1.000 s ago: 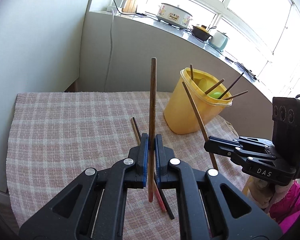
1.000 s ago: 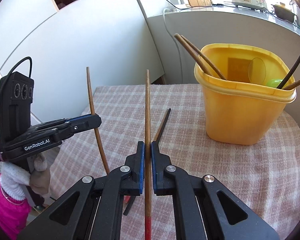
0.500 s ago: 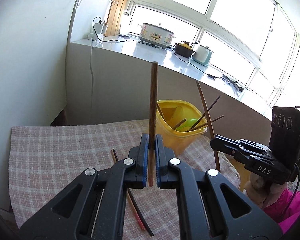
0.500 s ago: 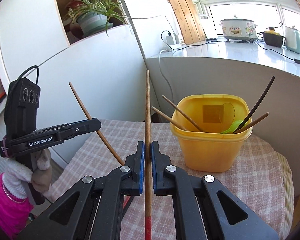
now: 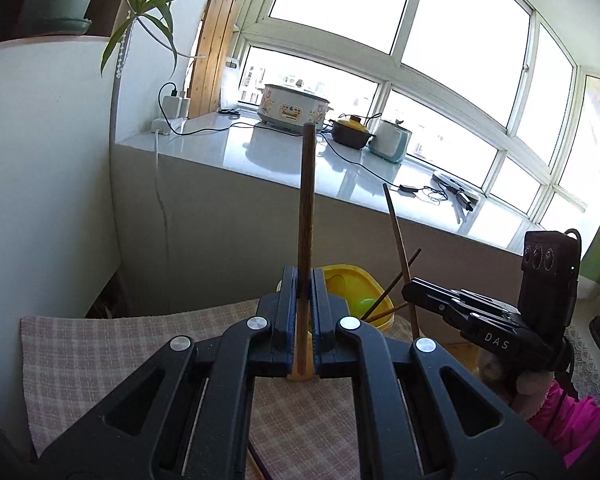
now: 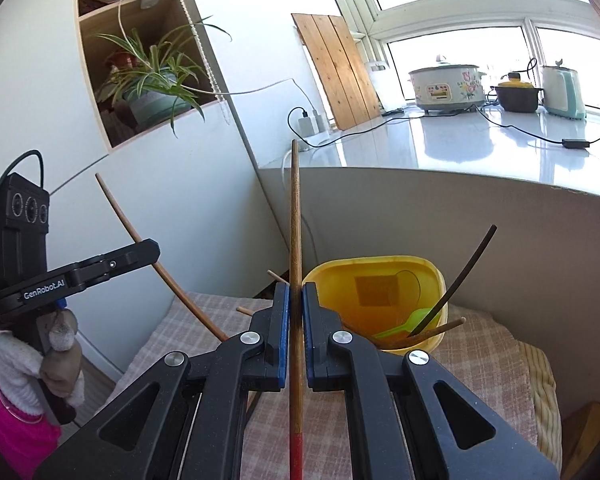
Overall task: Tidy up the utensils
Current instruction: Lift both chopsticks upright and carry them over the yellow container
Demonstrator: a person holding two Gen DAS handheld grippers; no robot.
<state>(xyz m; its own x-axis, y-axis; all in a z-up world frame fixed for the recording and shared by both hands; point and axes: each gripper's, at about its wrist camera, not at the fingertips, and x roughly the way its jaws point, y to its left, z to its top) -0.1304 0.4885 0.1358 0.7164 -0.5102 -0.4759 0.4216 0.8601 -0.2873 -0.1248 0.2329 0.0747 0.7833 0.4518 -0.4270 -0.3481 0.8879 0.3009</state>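
My left gripper (image 5: 303, 280) is shut on a brown chopstick (image 5: 306, 208) that stands upright. My right gripper (image 6: 295, 292) is shut on a brown chopstick with a red end (image 6: 294, 240), also upright. Each gripper shows in the other's view: the right one (image 5: 410, 290) at the right, the left one (image 6: 152, 246) at the left. Both are raised above the table, near the yellow tub (image 6: 384, 280), which holds several chopsticks and a green spoon (image 6: 404, 322). The tub (image 5: 356, 288) sits just behind my left fingers.
A checked cloth (image 5: 100, 352) covers the table. More chopsticks lie on it below the grippers, mostly hidden. A white wall (image 5: 40, 200) stands at the left. Behind is a counter (image 6: 460, 148) with cookers, a kettle and cables.
Both grippers have risen and tilted up with their chopsticks. The table and tub have dropped low in both views, and the tub is now close behind the fingers.
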